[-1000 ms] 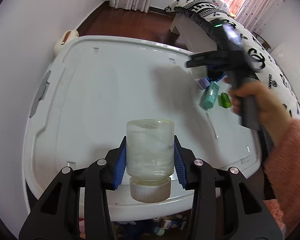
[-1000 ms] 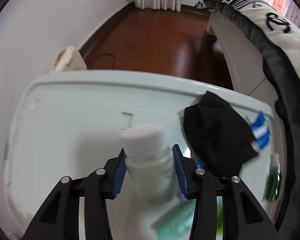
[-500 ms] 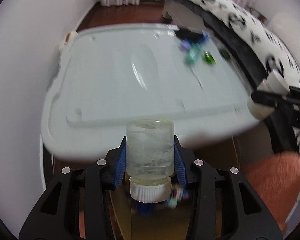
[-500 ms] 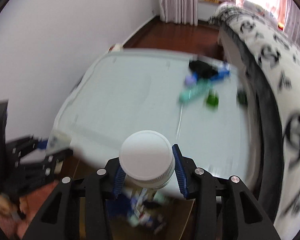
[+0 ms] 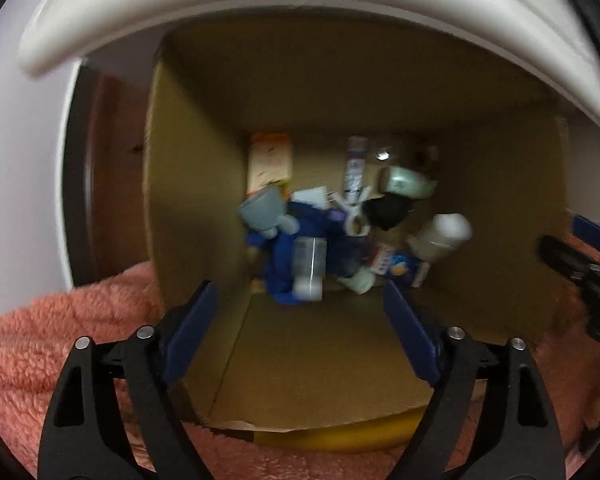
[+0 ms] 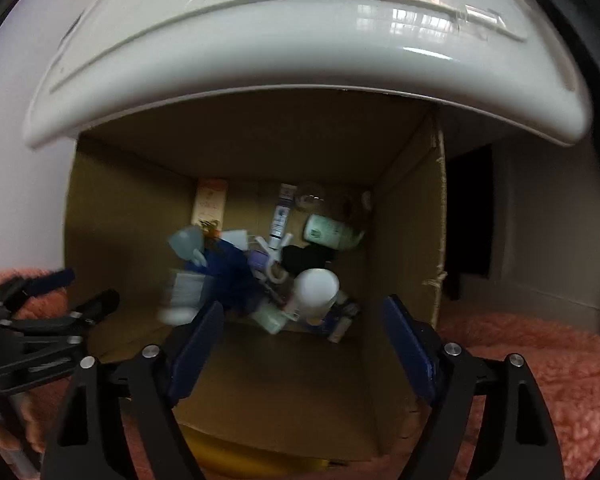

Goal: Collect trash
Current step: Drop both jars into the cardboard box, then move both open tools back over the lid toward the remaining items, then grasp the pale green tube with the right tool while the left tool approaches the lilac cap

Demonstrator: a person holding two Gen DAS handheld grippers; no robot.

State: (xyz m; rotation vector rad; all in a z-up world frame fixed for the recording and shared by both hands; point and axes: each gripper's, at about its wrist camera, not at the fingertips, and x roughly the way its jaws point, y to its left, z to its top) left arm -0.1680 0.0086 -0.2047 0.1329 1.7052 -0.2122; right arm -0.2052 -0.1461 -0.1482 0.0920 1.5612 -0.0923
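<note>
Both bottles point(image 5: 309, 270) now in box point(image 5: 500, 208)

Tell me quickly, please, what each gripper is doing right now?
Left gripper: jaws opening, nothing between them, above the cardboard box.
Right gripper: jaws opening, nothing between them, above the same box.

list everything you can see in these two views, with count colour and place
cardboard box: 1, brown, open, below both grippers
clear jar: 1, white cap, blurred, loose inside box
white bottle: 1, white cap, loose inside box
green bottle: 1, pale green, lying at box bottom
tube: 1, white, box bottom
carton: 1, orange and white, far corner of box
blue cloth: 1, box bottom
white lid: 1, overhanging box
pink fleece: around box
left gripper: 1, black, blue pads, jaws opening, nothing between
right gripper: 1, same, jaws opening, nothing between
</note>
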